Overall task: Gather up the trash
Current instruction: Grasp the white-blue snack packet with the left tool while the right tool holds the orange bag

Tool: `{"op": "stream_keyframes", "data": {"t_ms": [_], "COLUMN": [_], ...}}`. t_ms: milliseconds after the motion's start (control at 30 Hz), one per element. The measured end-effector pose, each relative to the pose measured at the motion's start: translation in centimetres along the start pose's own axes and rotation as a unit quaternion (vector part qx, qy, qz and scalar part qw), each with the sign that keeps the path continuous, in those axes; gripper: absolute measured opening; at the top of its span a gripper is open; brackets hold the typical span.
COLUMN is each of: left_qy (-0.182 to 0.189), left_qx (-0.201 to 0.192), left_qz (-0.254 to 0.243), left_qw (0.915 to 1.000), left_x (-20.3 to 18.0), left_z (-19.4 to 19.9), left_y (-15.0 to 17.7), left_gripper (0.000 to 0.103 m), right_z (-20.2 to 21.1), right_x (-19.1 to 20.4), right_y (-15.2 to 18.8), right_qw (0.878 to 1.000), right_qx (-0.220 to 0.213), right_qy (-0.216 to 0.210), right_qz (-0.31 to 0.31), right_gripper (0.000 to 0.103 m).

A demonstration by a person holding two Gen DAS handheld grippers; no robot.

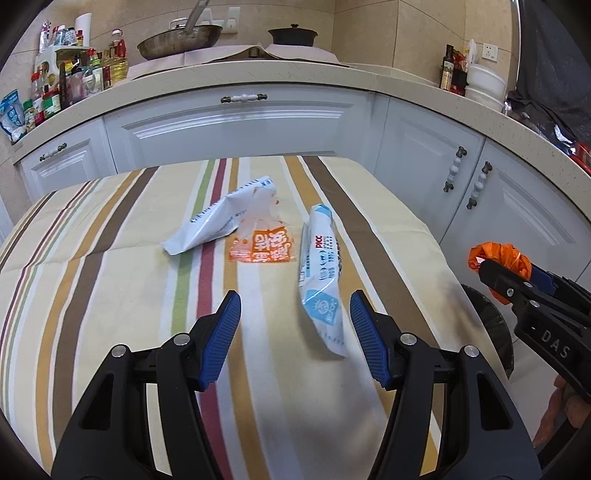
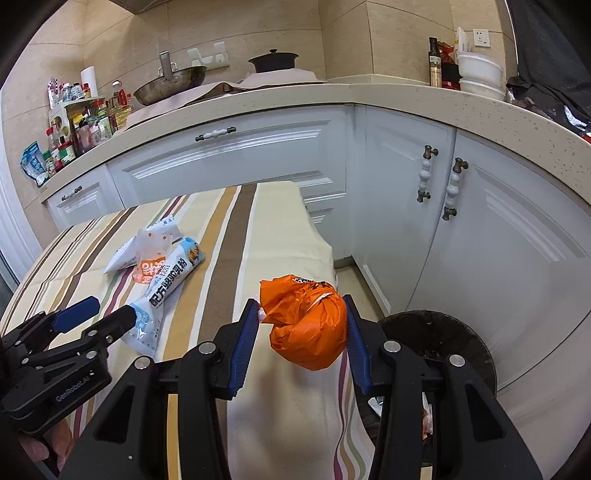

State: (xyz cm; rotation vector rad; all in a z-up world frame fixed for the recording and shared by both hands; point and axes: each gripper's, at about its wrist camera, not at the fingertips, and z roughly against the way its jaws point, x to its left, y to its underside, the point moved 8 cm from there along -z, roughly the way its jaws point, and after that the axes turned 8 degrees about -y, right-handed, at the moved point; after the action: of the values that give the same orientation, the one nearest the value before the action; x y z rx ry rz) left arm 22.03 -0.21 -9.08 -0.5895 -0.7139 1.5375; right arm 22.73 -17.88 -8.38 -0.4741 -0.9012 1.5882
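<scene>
My right gripper (image 2: 301, 325) is shut on a crumpled orange plastic bag (image 2: 306, 325) and holds it above the table's right edge, beside a dark round trash bin (image 2: 443, 332). It also shows in the left wrist view (image 1: 484, 264) with the orange bag (image 1: 498, 254). My left gripper (image 1: 295, 314) is open above the striped tablecloth (image 1: 110, 277); a long blue-and-white wrapper (image 1: 321, 273) lies between its fingertips, nearer the right one. Beyond lie a white wrapper (image 1: 218, 221) and an orange-printed clear bag (image 1: 264, 247).
White kitchen cabinets (image 1: 240, 125) stand behind the table, with a counter holding a wok (image 1: 181, 38), a black pot (image 1: 293, 35), bottles (image 1: 74, 74) and white bowls (image 1: 484, 85). The bin (image 1: 491, 332) sits on the floor right of the table.
</scene>
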Motion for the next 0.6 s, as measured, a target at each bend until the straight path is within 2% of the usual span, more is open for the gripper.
{"op": "stream_keyframes", "data": {"t_ms": [67,133,200,233,300,400,600], "left_qy": [0.007,0.013,0.019,0.019,0.026,0.028,0.018], "left_qx": [0.010,0.016,0.022,0.025,0.029,0.016,-0.023], "left_qz": [-0.002,0.000,-0.004,-0.007,-0.010,-0.011,-0.028], "left_qw": [0.9999,0.9998,0.9996,0.9995,0.9992,0.9994,0.9992], "left_x": [-0.5,-0.8,-1.1,-1.3,-1.5,-1.7,-2.1], "left_z": [-0.5,-0.8,-1.1,-1.2,-1.3,-0.9,0.7], "left_y": [0.0,0.0,0.0,0.1,0.2,0.0,-0.5], "left_gripper": [0.060,0.054,0.038,0.035,0.016,0.011,0.008], "right_z": [0.1,0.2,0.2,0.2,0.3,0.3,0.9], "right_x": [-0.4,-0.8,-1.1,-1.2,-1.5,-1.7,-2.1], "right_y": [0.0,0.1,0.2,0.2,0.3,0.4,0.6], "right_qw": [1.000,1.000,1.000,1.000,1.000,1.000,1.000], "right_qx": [-0.001,-0.002,-0.002,-0.002,-0.003,-0.003,-0.009], "right_qy": [0.002,0.003,0.004,0.005,0.005,0.005,0.008], "right_qz": [-0.003,-0.005,-0.008,-0.009,-0.011,-0.014,-0.017], "right_gripper": [0.045,0.045,0.045,0.045,0.045,0.045,0.045]}}
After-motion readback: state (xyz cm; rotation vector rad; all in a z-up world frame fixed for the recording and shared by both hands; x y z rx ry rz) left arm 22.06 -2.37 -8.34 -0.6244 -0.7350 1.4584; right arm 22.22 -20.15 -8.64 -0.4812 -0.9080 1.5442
